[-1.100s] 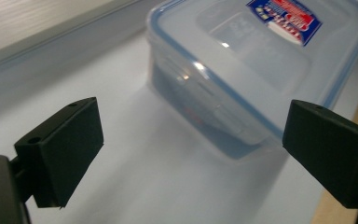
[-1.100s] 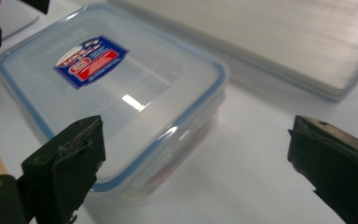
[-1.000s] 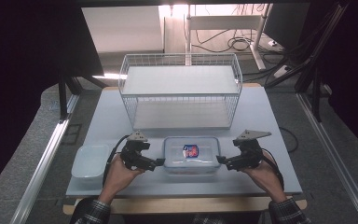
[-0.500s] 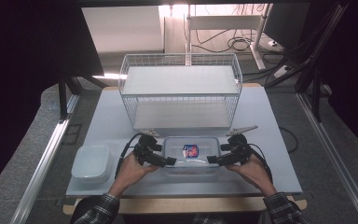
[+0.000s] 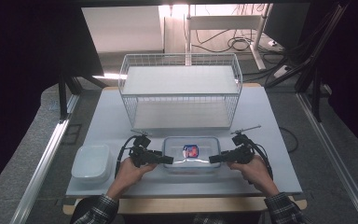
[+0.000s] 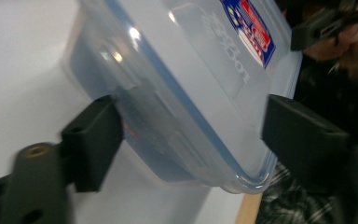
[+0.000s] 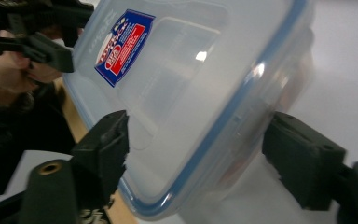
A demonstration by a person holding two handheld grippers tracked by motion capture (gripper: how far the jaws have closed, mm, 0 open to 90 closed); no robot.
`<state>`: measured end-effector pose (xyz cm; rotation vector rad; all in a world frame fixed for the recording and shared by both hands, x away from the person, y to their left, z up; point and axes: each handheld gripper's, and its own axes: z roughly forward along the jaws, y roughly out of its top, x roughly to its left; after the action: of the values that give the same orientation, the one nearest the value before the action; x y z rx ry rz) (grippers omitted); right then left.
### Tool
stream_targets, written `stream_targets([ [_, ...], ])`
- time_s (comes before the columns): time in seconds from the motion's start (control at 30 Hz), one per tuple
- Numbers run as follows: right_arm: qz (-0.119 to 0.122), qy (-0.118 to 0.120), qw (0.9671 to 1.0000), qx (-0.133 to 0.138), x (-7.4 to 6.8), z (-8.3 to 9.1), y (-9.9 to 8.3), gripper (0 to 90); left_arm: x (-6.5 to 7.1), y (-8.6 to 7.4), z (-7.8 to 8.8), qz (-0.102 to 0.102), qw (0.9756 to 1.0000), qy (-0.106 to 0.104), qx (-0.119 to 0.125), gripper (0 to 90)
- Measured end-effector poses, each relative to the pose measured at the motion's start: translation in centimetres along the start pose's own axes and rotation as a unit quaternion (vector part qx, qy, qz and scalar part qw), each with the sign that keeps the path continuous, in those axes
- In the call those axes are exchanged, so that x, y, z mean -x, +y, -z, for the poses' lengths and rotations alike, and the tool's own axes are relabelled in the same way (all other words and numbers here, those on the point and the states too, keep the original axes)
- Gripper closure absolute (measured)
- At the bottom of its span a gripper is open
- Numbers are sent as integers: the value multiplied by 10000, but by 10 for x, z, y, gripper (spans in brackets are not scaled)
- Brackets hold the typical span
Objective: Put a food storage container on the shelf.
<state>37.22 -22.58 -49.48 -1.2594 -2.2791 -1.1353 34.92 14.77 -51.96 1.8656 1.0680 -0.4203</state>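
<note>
A clear plastic container (image 5: 191, 151) with a blue-rimmed lid and a red-and-blue label lies near the table's front edge. My left gripper (image 5: 170, 159) reaches its left end and my right gripper (image 5: 212, 159) its right end. In the left gripper view the jaws (image 6: 191, 135) have just been closing on the container (image 6: 191, 70): one pad touches the side clip, the other the lid's rim. The right gripper view has my right gripper (image 7: 196, 144) closing the same way, with one pad on the lid (image 7: 191, 70) and one on the wall. The container rests on the table.
A white wire basket (image 5: 182, 93) stands on the table (image 5: 261, 116) just behind the container. A second, white-lidded box (image 5: 92, 161) sits at the front left. A wooden front edge runs close under both hands.
Both hands have come inward and down from beside the container to its two ends. Their jaws have narrowed around it. The container has not moved.
</note>
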Motion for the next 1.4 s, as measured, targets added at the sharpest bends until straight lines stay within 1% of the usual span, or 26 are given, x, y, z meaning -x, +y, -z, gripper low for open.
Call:
stream_targets([
  [0.03,-213,72,9997,138,2,4,-2,349,-1,-2,4,164,9997,-65,178,321],
  [0.07,-213,72,9997,138,2,4,-2,349,-1,-2,4,164,9997,-65,178,366],
  [0.1,-230,95,9995,199,2,7,-3,384,-1,-3,8,188,9994,-112,262,366],
  [0.13,-257,133,9992,260,2,10,-4,418,-1,-4,9,160,9994,-121,294,405],
  [0.17,-280,111,9990,336,0,14,-5,445,3,-4,10,146,9993,-55,343,425],
  [0.2,-280,111,9990,336,0,14,-5,445,3,-4,10,146,9993,-55,343,427],
  [0.23,-276,38,9984,485,-3,16,-8,487,7,-5,11,68,9990,34,446,440],
  [0.27,-280,18,9979,588,-4,18,-9,499,8,-6,12,28,9985,64,539,456],
  [0.3,-231,-4,9973,690,-5,19,-10,508,10,-5,13,-31,9983,120,564,471],
  [0.37,-64,-146,9967,792,-10,20,-11,512,13,-6,14,-103,9976,216,646,484],
  [0.4,-64,-146,9967,792,-10,20,-11,512,13,-6,14,-103,9976,216,646,485],
  [0.43,68,-275,9958,868,-15,20,-12,513,14,-7,14,-127,9970,249,716,487],
  [0.5,80,-283,9956,894,-16,20,-12,516,15,-7,15,-131,9966,277,758,489],
  [0.57,82,-271,9947,993,-16,20,-13,526,16,-7,16,-193,9961,341,792,491],
  [0.6,177,-304,9936,1069,-18,20,-14,533,17,-7,17,-253,9952,398,853,495],
  [0.67,284,-367,9926,1123,-21,20,-14,534,16,-7,19,-220,9949,368,908,497],
  [0.7,343,-379,9921,1142,-22,20,-14,535,16,-7,20,-245,9947,378,927,496],
  [0.83,435,-355,9915,1176,-24,21,-13,536,19,-6,23,-304,9938,419,988,495],
  [1.0,599,-333,9887,1335,-30,25,-10,537,26,-1,31,-405,9922,467,1084,496],
  [1.1,665,-322,9876,1388,-33,26,-7,537,29,2,36,-509,9912,522,1108,496],
  [1.13,665,-322,9876,1388,-33,26,-7,537,29,2,36,-509,9912,522,1108,496],
  [1.17,725,-317,9865,1431,-35,27,-5,537,33,4,39,-561,9903,561,1142,496],
  [1.23,765,-304,9859,1459,-37,28,-3,537,35,6,42,-621,9895,581,1172,496],
  [1.3,791,-306,9855,1469,-38,29,-1,537,36,7,44,-640,9890,596,1194,496],
  [1.33,844,-306,9846,1497,-40,31,3,537,38,10,47,-658,9880,621,1250,495],
  [1.4,885,-305,9840,1514,-43,33,9,537,39,12,49,-655,9877,632,1273,495],
])
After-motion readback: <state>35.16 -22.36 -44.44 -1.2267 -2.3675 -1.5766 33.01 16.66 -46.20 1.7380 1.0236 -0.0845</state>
